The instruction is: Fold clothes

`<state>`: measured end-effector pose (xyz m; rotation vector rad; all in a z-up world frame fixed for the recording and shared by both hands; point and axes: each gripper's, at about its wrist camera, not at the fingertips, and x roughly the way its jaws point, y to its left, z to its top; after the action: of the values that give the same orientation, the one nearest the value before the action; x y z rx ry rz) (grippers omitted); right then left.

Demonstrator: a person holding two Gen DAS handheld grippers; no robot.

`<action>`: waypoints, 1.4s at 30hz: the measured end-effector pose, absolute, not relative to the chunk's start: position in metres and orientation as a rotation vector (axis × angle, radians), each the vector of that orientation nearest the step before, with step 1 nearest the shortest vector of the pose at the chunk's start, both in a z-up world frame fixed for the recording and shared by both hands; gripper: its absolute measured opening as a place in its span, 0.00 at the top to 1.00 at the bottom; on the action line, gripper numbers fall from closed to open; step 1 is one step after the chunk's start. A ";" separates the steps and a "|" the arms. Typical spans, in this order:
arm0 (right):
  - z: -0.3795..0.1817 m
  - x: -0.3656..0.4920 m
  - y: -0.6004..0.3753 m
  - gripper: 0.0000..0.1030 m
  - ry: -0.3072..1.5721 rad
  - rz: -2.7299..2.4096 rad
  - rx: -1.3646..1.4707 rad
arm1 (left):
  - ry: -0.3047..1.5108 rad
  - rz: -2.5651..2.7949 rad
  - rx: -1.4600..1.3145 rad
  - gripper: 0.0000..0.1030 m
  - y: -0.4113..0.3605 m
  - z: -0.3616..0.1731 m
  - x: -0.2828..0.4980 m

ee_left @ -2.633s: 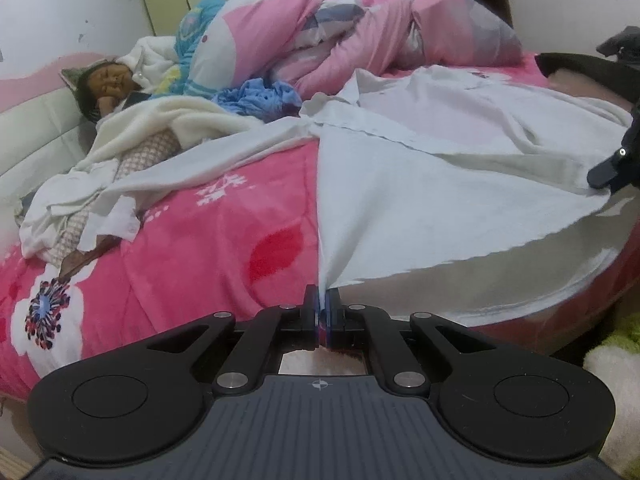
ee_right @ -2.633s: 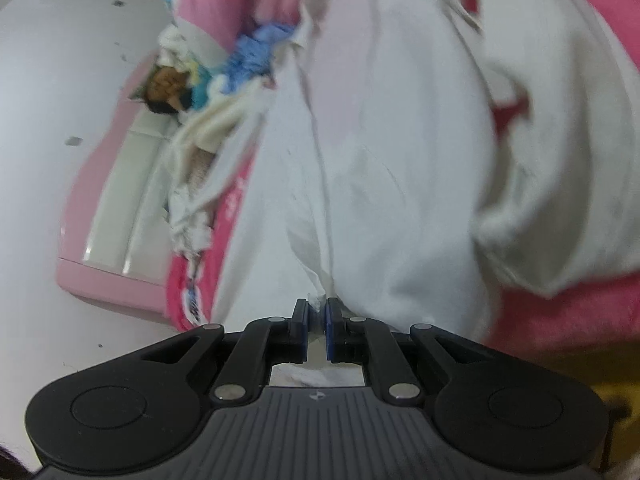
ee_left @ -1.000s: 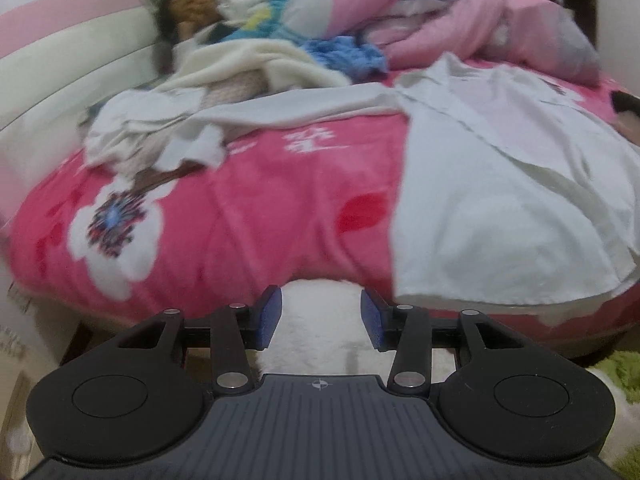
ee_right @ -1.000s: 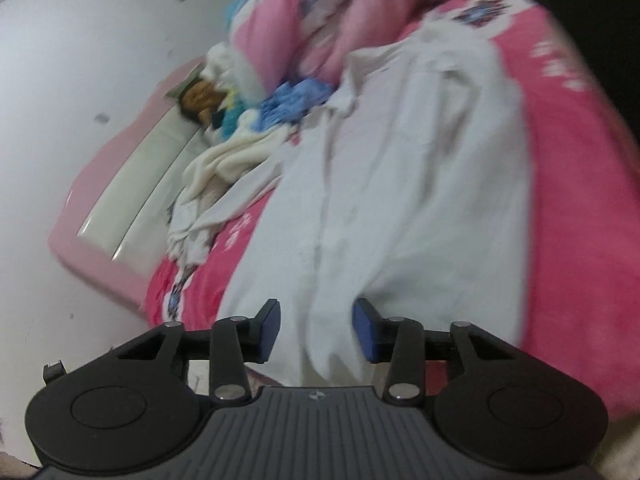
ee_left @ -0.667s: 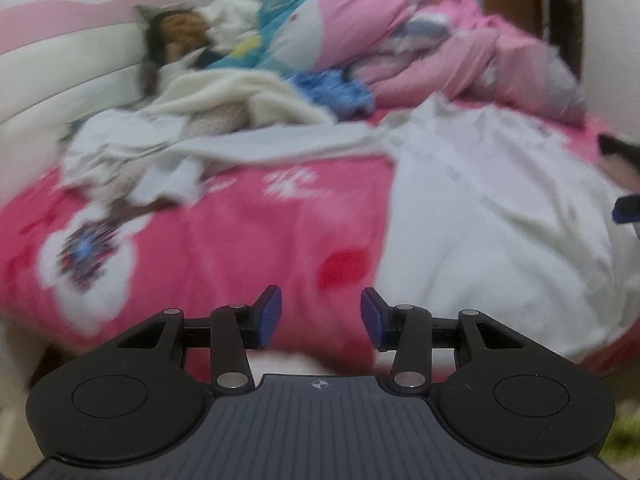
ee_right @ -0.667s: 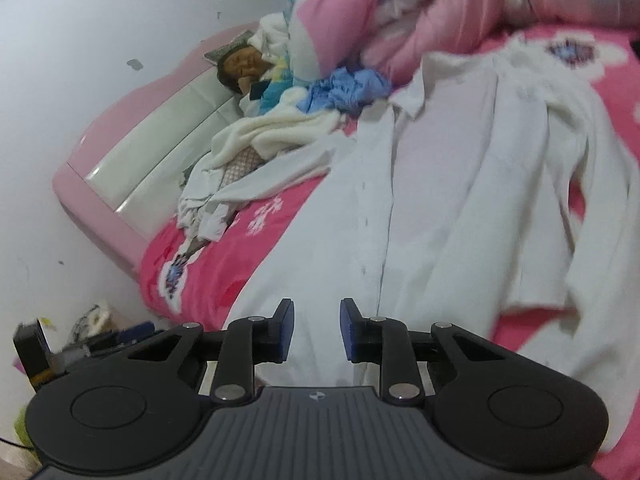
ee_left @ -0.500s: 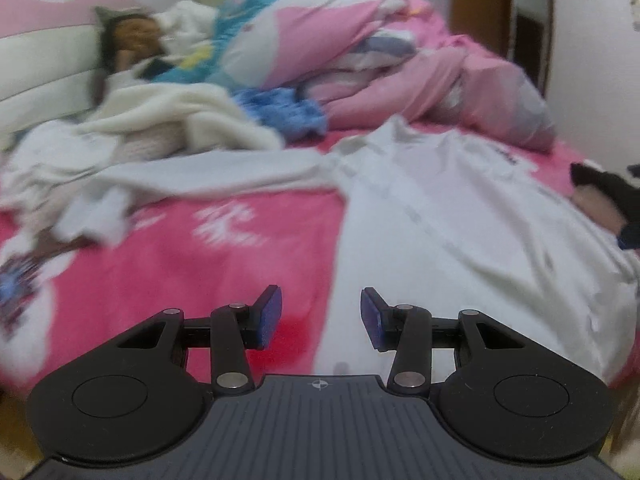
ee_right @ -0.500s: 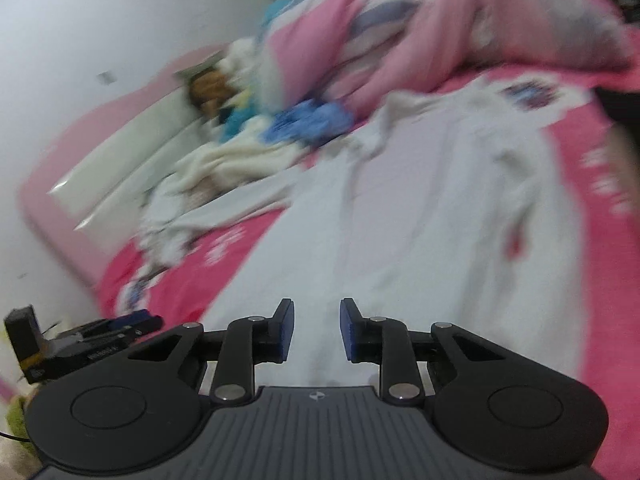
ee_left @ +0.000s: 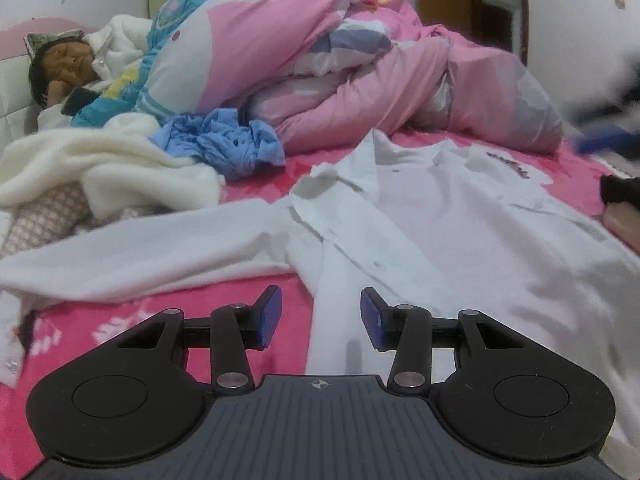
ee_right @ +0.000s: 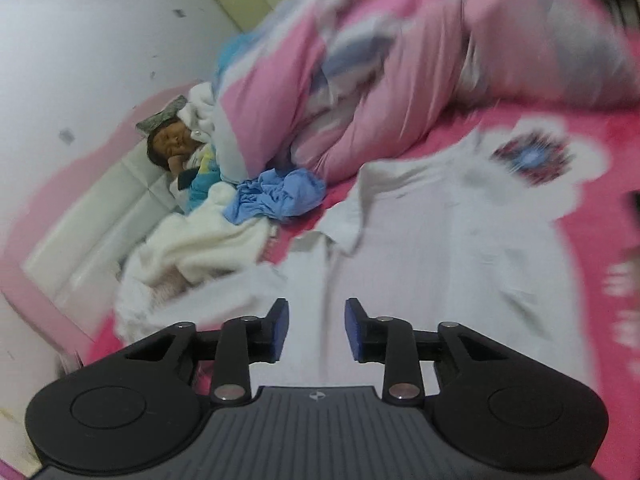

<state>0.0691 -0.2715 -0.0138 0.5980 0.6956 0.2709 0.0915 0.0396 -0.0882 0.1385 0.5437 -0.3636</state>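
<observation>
A white button-up shirt [ee_left: 440,232] lies spread face up on the pink flowered blanket [ee_left: 100,320], collar toward the far side, one sleeve [ee_left: 152,252] stretched out to the left. My left gripper [ee_left: 320,314] is open and empty, low over the shirt's left front edge. My right gripper [ee_right: 316,326] is open and empty, above the shirt [ee_right: 440,264] near its button line; this view is blurred. The right gripper shows as a blurred dark and blue shape at the right edge of the left wrist view [ee_left: 608,136].
A rolled pink quilt [ee_left: 360,72] lies behind the shirt. A crumpled blue garment [ee_left: 224,144], a cream blanket [ee_left: 100,168] and a doll [ee_left: 60,68] sit at the far left by the padded headboard [ee_right: 80,232]. A dark item [ee_left: 620,192] lies at the right.
Both grippers let go of the shirt's hem and opened. Both have since moved forward over the bed toward the shirt's collar end; the right jaws have widened.
</observation>
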 end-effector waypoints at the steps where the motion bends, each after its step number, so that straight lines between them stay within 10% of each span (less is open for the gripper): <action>1: -0.020 0.097 -0.269 0.59 0.721 0.278 0.615 | 0.547 -0.355 0.139 0.58 0.040 -0.095 0.092; 17: -0.151 0.342 -0.257 0.54 0.915 0.175 0.786 | 0.555 -0.266 0.085 0.58 0.054 -0.129 0.102; 20: -0.153 0.339 -0.252 0.76 0.889 0.220 0.759 | 0.557 -0.272 0.069 0.58 0.055 -0.130 0.103; 24: -0.133 0.332 -0.246 1.00 0.828 0.242 0.651 | 0.557 -0.273 0.065 0.58 0.056 -0.131 0.103; 42: -0.075 0.378 -0.228 1.00 0.828 0.145 -0.355 | 0.557 -0.273 0.062 0.57 0.056 -0.131 0.104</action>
<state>0.3778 -0.2277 -0.0750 -0.3549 0.8276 0.1453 0.1038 0.0563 -0.1309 0.0619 0.5574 -0.2730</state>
